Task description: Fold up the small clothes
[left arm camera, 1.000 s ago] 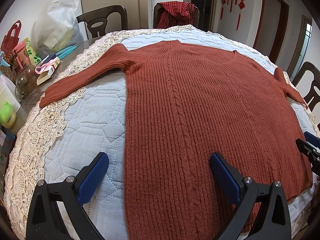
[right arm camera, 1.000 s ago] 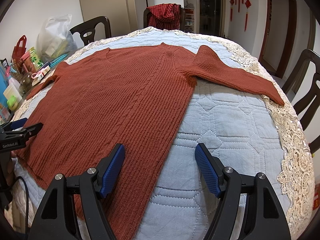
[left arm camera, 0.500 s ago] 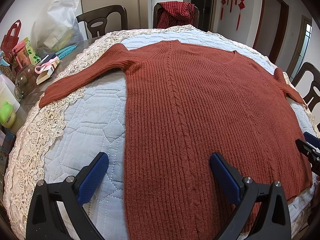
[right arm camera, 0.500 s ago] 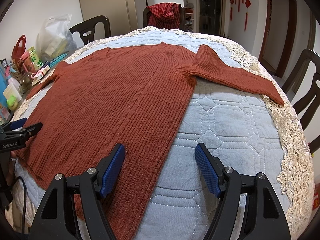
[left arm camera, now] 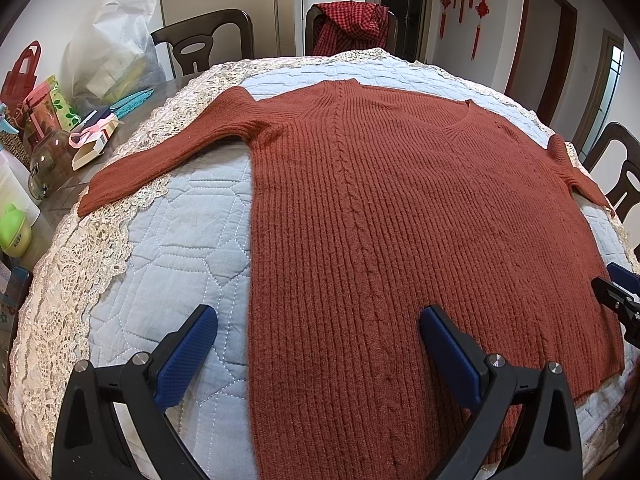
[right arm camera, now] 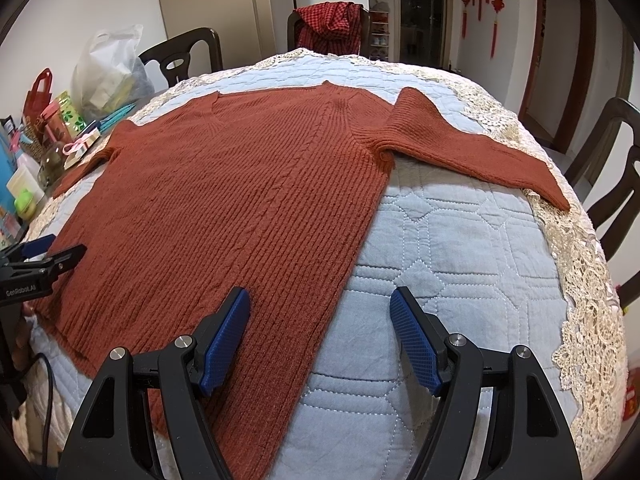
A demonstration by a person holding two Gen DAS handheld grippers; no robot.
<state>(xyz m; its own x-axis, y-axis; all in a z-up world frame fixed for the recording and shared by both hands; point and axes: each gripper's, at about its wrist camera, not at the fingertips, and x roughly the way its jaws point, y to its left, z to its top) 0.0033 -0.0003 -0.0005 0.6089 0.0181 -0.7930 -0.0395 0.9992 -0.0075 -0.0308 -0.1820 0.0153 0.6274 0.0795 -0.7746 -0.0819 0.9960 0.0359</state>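
A rust-red ribbed sweater [left arm camera: 400,216] lies flat, sleeves spread, across the middle of the frame on the quilted blue cover [left arm camera: 176,248] over the surface. The left tool [left arm camera: 316,336] and the right tool [right arm camera: 320,316] gape wide at the bottom of their frames, holding nothing, each straddling a side edge of the sweater.

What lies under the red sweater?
The sweater lies flat on a blue quilted cover edged with lace. Whatever sits beneath the quilt is hidden.
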